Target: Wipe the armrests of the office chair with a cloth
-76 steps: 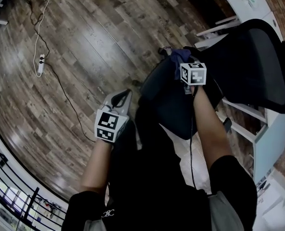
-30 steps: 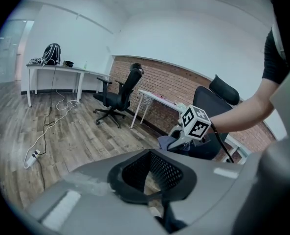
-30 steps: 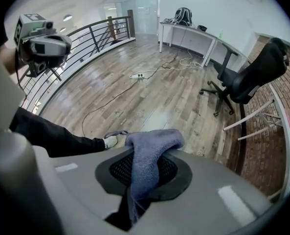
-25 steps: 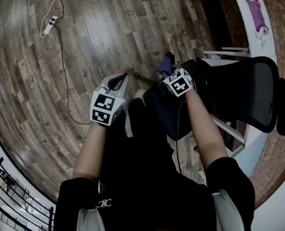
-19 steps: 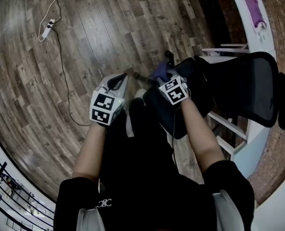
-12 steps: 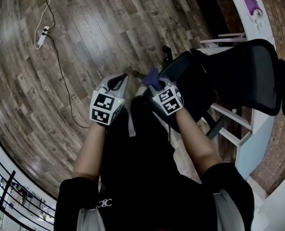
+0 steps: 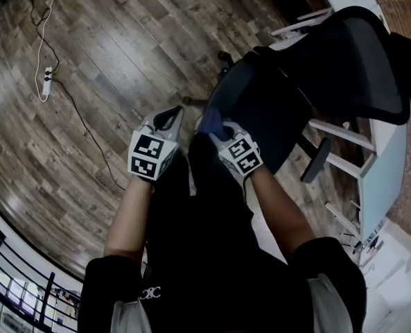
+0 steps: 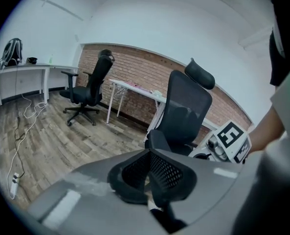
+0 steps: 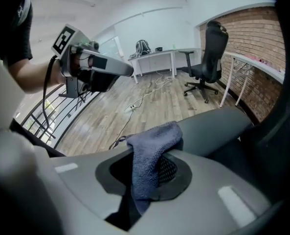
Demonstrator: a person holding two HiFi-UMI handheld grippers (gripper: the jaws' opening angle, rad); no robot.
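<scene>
Evidently limp and light, the cloth (image 9: 152, 153) hangs pinched by the right gripper (image 9: 145, 182); the armrest (image 7: 315, 161) is probably at three o'clock. The left gripper (image 8: 152, 182) has its jaws together, empty.

No legible txt or nos.; shirt logo (image 7: 152, 293) too blurry.

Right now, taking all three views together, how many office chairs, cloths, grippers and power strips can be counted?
Black mesh office chairs: 2
Blue terry cloth: 1
Left gripper and right gripper, grey two-jaw: 2
White power strip on the wood floor: 1
Total: 6
</scene>
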